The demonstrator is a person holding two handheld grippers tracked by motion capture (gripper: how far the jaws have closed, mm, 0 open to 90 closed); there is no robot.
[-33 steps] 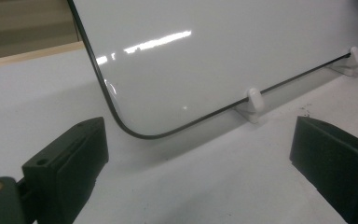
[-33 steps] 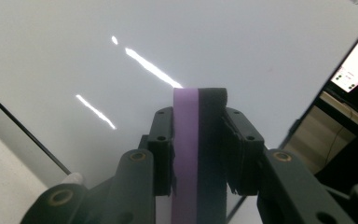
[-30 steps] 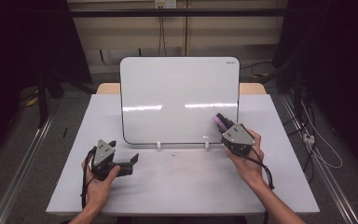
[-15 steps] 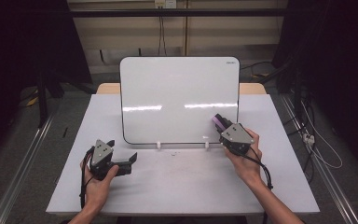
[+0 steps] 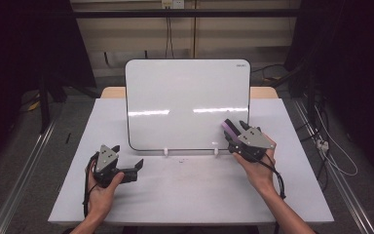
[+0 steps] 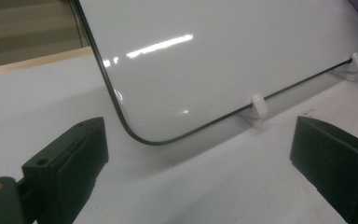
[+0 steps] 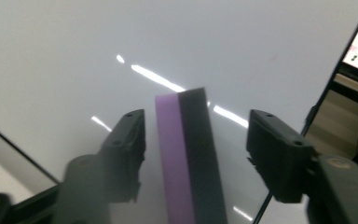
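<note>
You're sitting at the white table (image 5: 190, 195) with a gripper in each hand, and the right gripper (image 5: 234, 132) is the one doing something. Between its 2 black jaws you've got an eraser block (image 7: 191, 158), a slim rectangular slab made of 2 layers: a bright purple one on one side and a dark, near-black foam-looking one on the other, stuck together lengthwise. In the right gripper view it's standing up between the jaws with its square top end pointing at the whiteboard (image 5: 187, 102). The jaws have just been opening, and you can see daylight on both sides of the block now, so the pads aren't pressing on it; I can't tell what's keeping it up.

From the high view the eraser block (image 5: 230, 128) is sitting right at the lower right part of the board, purple edge showing just ahead of your right hand (image 5: 259, 168). Whether it's actually touching the board surface I can't tell.

The whiteboard itself is looking clean, glossy white with a thin dark rim and rounded corners, leaning back on 2 small white clips (image 5: 166, 152) at its bottom edge, with ceiling lights reflecting across it as streaks.

Your left gripper (image 5: 135, 168) is resting low on the table near the board's lower left corner, jaws standing wide apart with nothing between them.
</note>
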